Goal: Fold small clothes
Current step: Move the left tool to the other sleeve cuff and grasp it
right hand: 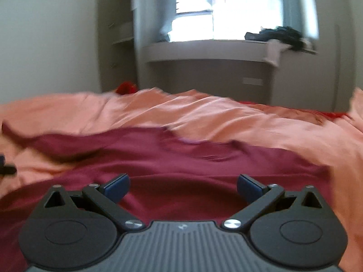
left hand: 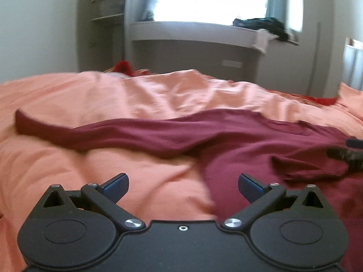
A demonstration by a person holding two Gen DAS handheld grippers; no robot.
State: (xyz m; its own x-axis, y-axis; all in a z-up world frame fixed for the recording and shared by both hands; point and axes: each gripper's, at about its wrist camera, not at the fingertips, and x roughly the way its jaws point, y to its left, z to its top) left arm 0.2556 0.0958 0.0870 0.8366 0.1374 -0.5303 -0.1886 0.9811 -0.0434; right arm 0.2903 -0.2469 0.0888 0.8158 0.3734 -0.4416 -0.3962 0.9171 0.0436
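With both claws spread wide and nothing between the pads, no fold is in hand right now. Left gripper (left hand: pixel 183 188) hangs over bare orange duvet (left hand: pixel 68 165); right gripper (right hand: pixel 183 188) hangs over the body of the maroon top (right hand: pixel 181 158). Top lies spread on the duvet, one long sleeve (left hand: pixel 90 133) stretched toward the bed's left side, a small flap (left hand: pixel 306 165) turned over near the other gripper's tip at the left view's right edge. Judgement: laid out, maybe one edge started, main folds all left to do. Beyond the bed's far edge: window ledge (right hand: pixel 204 47) with dark clothes (right hand: pixel 279 34). Motion blur throughout; the top's near hem is hidden under the grippers, and whether it has a second sleeve I can't tell.
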